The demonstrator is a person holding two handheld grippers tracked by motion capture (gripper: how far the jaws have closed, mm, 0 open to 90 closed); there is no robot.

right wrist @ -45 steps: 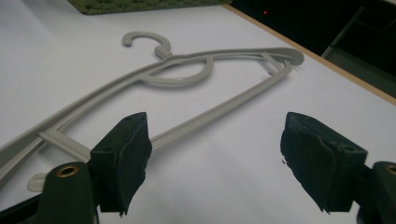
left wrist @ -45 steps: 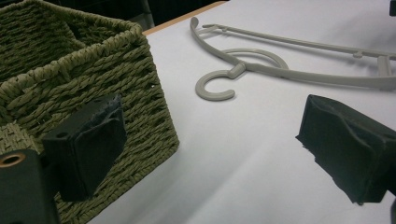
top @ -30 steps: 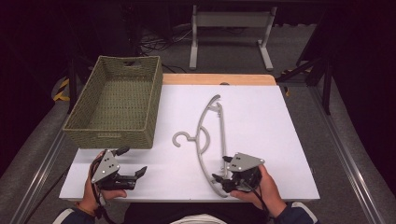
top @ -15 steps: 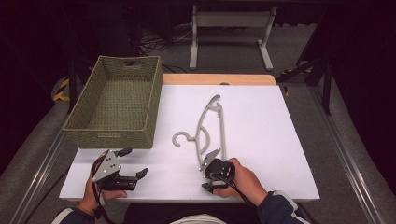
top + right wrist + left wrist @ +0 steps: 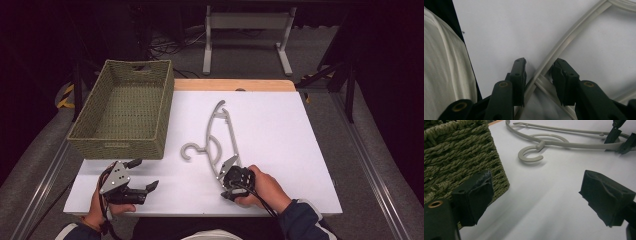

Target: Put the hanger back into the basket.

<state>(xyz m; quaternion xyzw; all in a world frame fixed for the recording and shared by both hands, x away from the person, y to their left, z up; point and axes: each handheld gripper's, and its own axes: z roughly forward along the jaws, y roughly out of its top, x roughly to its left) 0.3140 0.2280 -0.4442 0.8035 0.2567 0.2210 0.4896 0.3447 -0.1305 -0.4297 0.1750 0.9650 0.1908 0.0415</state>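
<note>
Two jaws of right gripper (image 5: pixel 539 75) straddle hanger (image 5: pixel 564 45) end | not closed

The right gripper (image 5: pixel 227 181) has moved left, its jaws apparently straddling the hanger's (image 5: pixel 220 137) end.

Hanger (image 5: pixel 564 47) cut off at the top and right edges in the right gripper view; its hook is out of frame there. Basket (image 5: pixel 456 162) cropped at the left edge in the left gripper view. In the high view the right tool (image 5: pixel 229 181) covers the hanger's near end.
</note>
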